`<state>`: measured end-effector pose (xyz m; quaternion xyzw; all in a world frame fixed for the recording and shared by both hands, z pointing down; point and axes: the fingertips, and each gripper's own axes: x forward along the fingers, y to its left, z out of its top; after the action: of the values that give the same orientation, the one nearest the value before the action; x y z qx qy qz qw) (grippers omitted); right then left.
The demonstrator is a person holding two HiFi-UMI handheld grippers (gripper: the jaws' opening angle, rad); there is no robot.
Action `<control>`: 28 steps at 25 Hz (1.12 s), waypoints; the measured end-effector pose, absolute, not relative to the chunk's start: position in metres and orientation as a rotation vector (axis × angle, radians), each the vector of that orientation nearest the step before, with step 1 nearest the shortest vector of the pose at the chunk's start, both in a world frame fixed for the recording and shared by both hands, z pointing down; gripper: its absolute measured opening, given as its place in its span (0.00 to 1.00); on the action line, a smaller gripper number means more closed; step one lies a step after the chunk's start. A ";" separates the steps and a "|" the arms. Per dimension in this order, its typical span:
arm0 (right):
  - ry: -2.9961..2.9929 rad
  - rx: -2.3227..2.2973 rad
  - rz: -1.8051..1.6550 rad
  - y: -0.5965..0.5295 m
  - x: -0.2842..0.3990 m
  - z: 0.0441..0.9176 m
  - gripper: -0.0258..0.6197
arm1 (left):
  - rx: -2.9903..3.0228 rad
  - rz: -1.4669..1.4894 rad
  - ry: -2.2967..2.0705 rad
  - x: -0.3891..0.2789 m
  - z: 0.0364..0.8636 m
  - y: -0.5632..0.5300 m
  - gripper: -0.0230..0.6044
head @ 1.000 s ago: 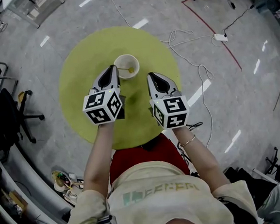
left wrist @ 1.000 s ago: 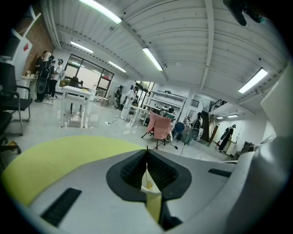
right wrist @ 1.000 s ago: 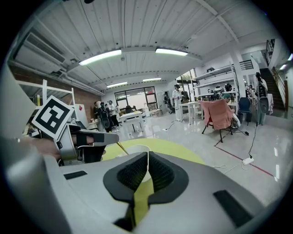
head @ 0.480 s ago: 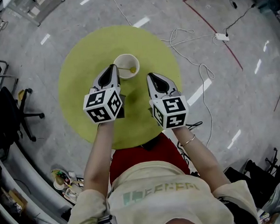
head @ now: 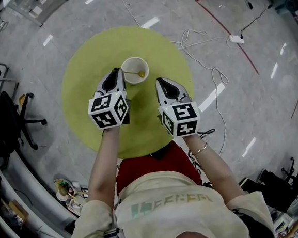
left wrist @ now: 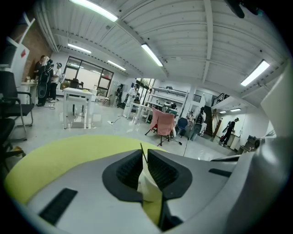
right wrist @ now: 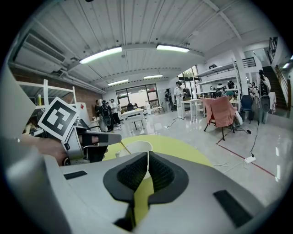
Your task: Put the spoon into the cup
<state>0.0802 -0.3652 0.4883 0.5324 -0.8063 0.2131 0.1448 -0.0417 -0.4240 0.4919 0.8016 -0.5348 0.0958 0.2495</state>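
Head view: the left claw, just beside the cup, pinches the spoon by its handle, bowl end inside the cup (the placing step, I judge). The right claw, near the cup, is closed on nothing. Next the left claw should let go gently, without tipping the cup.

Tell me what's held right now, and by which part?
Left gripper pinches the spoon by the end of its handle, bowl end inside the cup. Right gripper holds nothing.
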 end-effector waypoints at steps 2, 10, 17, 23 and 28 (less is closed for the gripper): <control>-2.322 1.533 0.618 -0.365 0.079 0.488 0.10 | 2.181 0.262 -1.457 -0.043 0.493 -0.424 0.08; -2.318 1.530 0.625 -0.364 0.077 0.492 0.10 | 2.160 0.268 -1.453 -0.050 0.500 -0.425 0.13; -2.315 1.529 0.633 -0.361 0.076 0.492 0.10 | 2.143 0.258 -1.444 -0.053 0.503 -0.422 0.17; -2.308 1.531 0.638 -0.355 0.073 0.495 0.10 | 2.132 0.259 -1.446 -0.061 0.505 -0.416 0.19; -2.303 1.528 0.635 -0.349 0.070 0.496 0.10 | 2.118 0.247 -1.458 -0.070 0.505 -0.407 0.20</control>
<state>0.0703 -0.3495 0.4958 0.5326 -0.8026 0.2214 0.1520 -0.0696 -0.4072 0.5053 0.7882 -0.5426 0.0920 0.2755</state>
